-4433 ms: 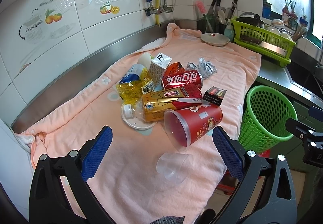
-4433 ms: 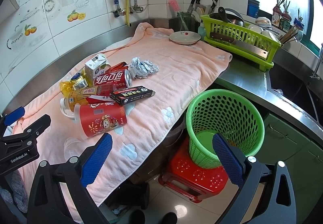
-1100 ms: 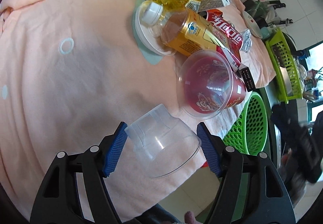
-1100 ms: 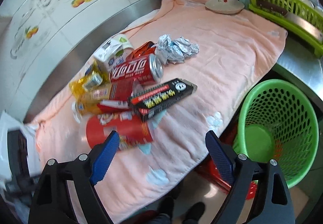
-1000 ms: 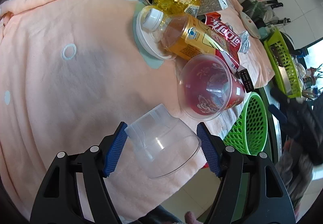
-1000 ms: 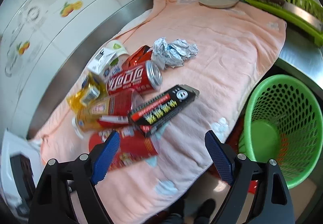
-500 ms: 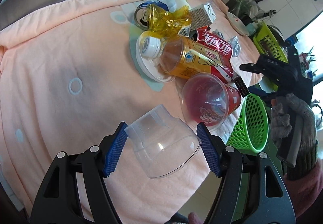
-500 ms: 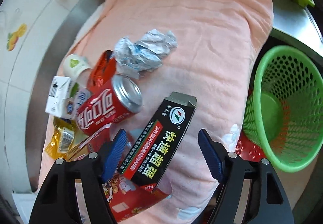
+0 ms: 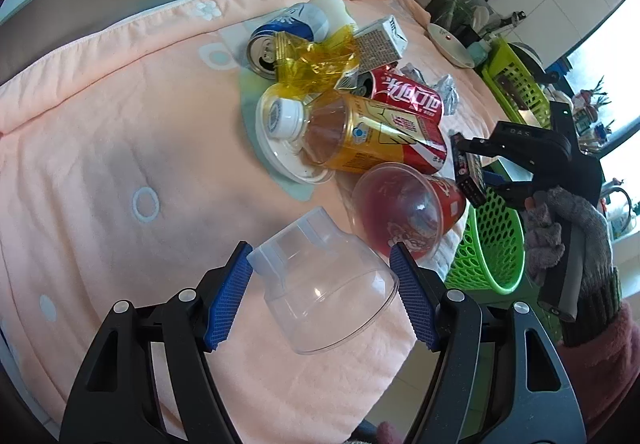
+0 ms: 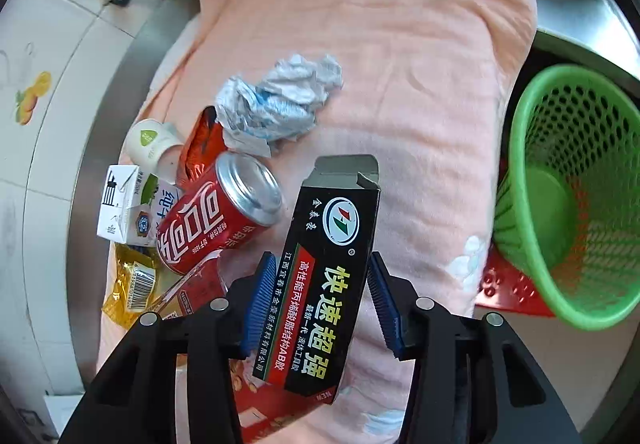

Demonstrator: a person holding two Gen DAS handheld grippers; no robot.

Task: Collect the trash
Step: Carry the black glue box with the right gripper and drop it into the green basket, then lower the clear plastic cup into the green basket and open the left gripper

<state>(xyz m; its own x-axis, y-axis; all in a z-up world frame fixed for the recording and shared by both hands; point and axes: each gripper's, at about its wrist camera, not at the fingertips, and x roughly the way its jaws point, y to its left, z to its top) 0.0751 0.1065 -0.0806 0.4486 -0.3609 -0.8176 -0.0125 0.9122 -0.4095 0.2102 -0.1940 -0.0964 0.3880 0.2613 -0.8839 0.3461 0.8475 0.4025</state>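
With a clear plastic cup (image 9: 320, 296) pinched in the left tool (image 9: 320, 298) and a black carton (image 10: 326, 284) clamped in the right tool (image 10: 320, 294), either could be crushed or dropped short of the green basket (image 10: 568, 203) at right.

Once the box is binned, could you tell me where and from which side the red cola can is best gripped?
Grip the red cola can across the middle of its round body, fingers either side of its long axis, coming from above. It lies on its side on the pink towel, silver end toward the foil wad, with trash crowding its other end.
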